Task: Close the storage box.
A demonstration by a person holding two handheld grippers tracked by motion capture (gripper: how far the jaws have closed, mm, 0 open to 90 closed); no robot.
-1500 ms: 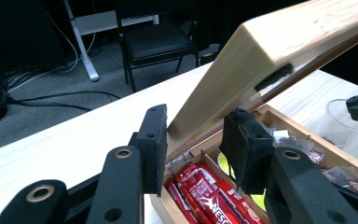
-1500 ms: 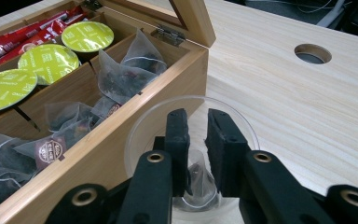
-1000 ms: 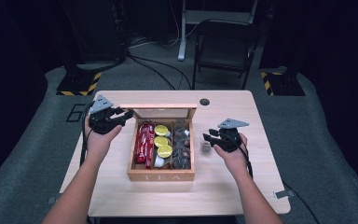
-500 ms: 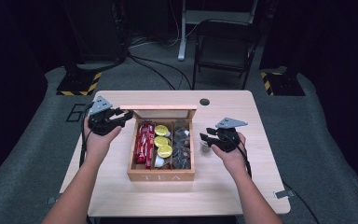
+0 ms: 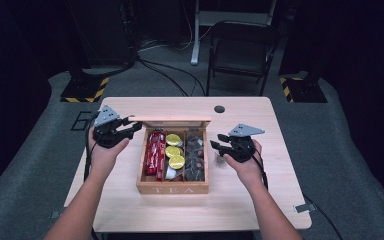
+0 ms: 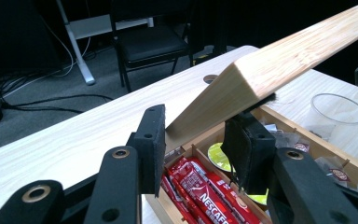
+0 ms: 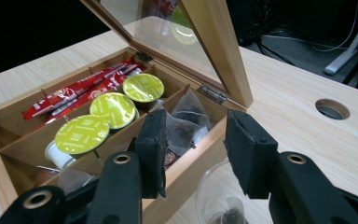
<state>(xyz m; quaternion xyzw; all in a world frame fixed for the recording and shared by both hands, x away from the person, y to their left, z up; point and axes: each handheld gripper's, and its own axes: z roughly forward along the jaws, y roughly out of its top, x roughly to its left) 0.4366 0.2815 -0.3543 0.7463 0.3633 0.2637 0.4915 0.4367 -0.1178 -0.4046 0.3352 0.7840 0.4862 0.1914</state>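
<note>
A wooden tea box (image 5: 172, 189) stands mid-table with its glass-paned lid (image 5: 170, 120) raised. My left gripper (image 5: 130, 129) is shut on the lid's left corner (image 6: 242, 79), and its pads (image 6: 156, 135) clamp the wood from both sides. The box holds red Nescafé sticks (image 5: 155, 150), green-topped capsules (image 7: 114, 109) and dark tea bags (image 7: 186, 119). My right gripper (image 5: 219, 144) hovers open at the box's right wall with nothing between its pads (image 7: 247, 149). Just below it a clear glass (image 7: 214, 196) with a tea bag (image 7: 230, 215) in it stands on the table.
The wooden table (image 5: 260, 200) has a round cable hole (image 5: 219, 109) at its back edge. A folding chair (image 5: 242, 50) stands behind the table, with cables on the floor. Bare tabletop lies in front of the box and on both sides of it.
My right gripper has risen a little and shifted left towards the box. The left gripper and the raised lid have stayed where they were.
</note>
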